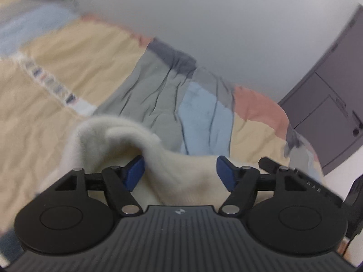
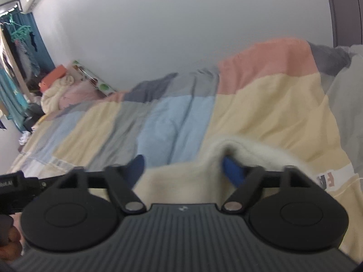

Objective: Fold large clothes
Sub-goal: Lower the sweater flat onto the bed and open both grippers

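The left gripper [image 1: 180, 170] has its blue fingers [image 1: 135, 172] spread wide and released. The cream fleece garment [image 1: 127, 140] lies bunched between them, a raised fold draped over the tip of the left-hand finger; the other finger stands just beside the cloth, and no clamping shows. The right gripper [image 2: 185, 170] is likewise spread wide and gripping nothing. The same cream garment [image 2: 181, 181] sits in the gap, with a fold [image 2: 238, 147] humped over the tip of its right-hand finger [image 2: 232, 171], while its other finger is clear of the fabric. The garment rests on a bed covered by a patchwork quilt [image 2: 177, 122] of yellow, blue, grey and pink blocks, against a pale wall [image 2: 181, 34].
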Demonstrator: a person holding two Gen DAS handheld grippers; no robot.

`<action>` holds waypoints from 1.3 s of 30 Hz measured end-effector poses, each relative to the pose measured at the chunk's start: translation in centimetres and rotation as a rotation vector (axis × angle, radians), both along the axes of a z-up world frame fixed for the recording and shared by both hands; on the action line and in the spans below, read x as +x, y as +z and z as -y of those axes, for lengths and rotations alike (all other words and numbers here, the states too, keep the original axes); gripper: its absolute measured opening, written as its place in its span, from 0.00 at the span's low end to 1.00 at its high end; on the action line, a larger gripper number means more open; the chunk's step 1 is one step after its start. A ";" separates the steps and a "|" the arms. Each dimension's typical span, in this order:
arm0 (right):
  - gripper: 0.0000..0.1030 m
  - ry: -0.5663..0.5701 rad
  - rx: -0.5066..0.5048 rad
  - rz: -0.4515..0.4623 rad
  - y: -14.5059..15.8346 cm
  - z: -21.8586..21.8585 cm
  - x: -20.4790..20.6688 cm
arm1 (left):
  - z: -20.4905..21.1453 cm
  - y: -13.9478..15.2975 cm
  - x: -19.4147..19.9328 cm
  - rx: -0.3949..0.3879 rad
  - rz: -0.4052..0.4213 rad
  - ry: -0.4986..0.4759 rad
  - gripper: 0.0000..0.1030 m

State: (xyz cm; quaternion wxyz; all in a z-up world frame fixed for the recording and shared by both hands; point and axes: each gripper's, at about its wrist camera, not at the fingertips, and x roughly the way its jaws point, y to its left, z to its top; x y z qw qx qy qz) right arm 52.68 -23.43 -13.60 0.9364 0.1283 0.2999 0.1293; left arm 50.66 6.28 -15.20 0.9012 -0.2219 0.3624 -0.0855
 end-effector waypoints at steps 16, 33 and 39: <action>0.80 0.019 -0.110 0.145 12.1 -0.9 -17.6 | 1.1 11.1 -21.3 0.077 0.170 -0.019 0.73; 1.00 -0.005 -0.178 0.171 15.8 -1.1 -36.6 | 1.6 13.9 -40.7 0.093 0.246 -0.018 0.77; 1.00 0.011 -0.185 0.083 15.2 -1.8 -39.5 | 1.1 11.6 -43.2 0.101 0.196 0.008 0.77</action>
